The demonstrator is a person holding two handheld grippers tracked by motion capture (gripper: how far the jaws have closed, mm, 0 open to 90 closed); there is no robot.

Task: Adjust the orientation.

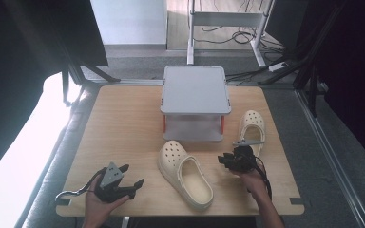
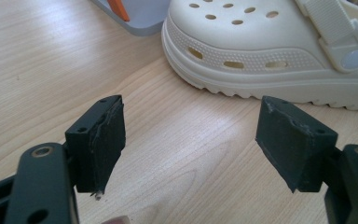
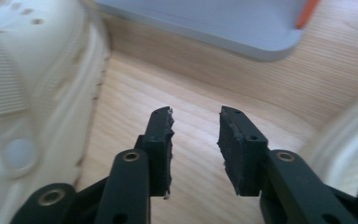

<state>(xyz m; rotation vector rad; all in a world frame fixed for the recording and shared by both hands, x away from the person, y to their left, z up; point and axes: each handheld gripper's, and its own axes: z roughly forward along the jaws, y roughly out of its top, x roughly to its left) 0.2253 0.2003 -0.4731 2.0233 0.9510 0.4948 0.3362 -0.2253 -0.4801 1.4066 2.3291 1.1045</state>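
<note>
Clogs (image 1: pixel 185 174) (image 1: pixel 252 128) lay unshelved on the counter (image 1: pixel 123 123) below the rack (image 1: pixel 195 102); left gripper (image 1: pixel 132 176) and right gripper (image 1: pixel 224 160) fingers apart, empty.

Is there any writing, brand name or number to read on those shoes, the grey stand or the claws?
None can be read.
Near clog: no words show; its round strap rivet looks blank.
Far clog: too small to tell.
Grey stand: plain top, no label.
Left claw and right claw: black pads, no markings.
</note>
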